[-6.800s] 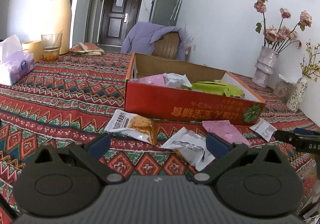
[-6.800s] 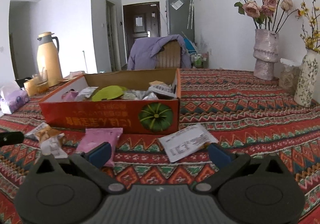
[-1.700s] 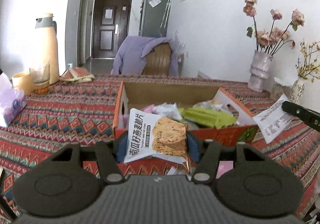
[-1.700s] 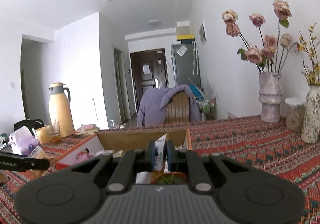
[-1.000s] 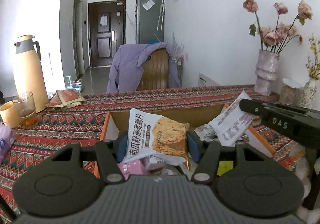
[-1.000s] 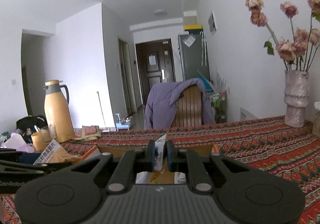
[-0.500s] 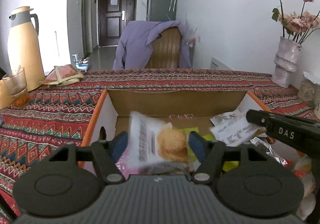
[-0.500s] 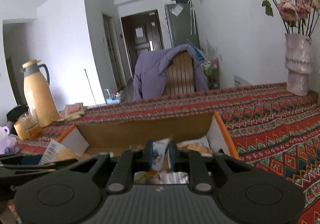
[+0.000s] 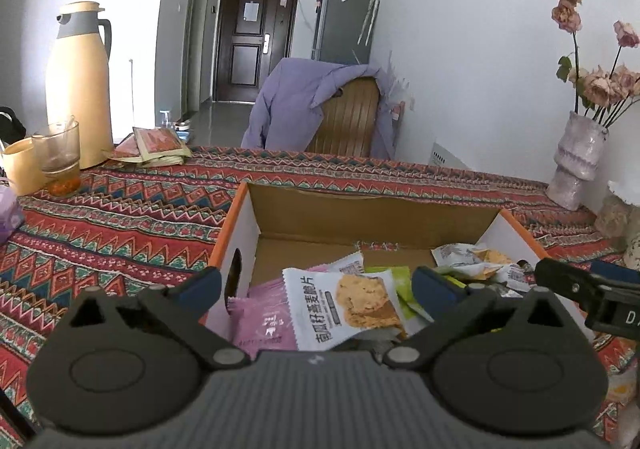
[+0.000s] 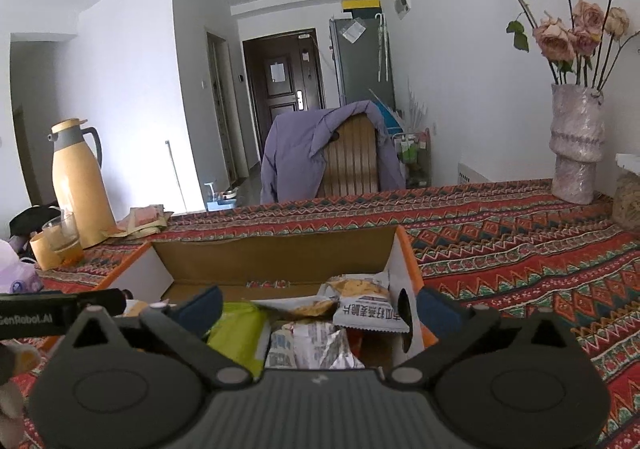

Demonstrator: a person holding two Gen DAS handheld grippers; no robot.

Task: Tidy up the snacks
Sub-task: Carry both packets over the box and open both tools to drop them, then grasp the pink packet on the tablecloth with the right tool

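Above the cardboard box [image 9: 240, 225], the left gripper [image 9: 316, 283] and right gripper [image 10: 318, 307] are both opening their jaws to full width, with nothing pressed between the pads. Below the left gripper, the biscuit packet [image 9: 344, 309] lies inside the box on a pink packet [image 9: 264, 323]. Good practice, by judgement: lift each gripper straight up, clear of the box walls, before seeking further snacks.

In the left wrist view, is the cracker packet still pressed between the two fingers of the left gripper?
No, the cracker packet lies in the cardboard box, apart from both fingers of the left gripper, whose jaws are opening.
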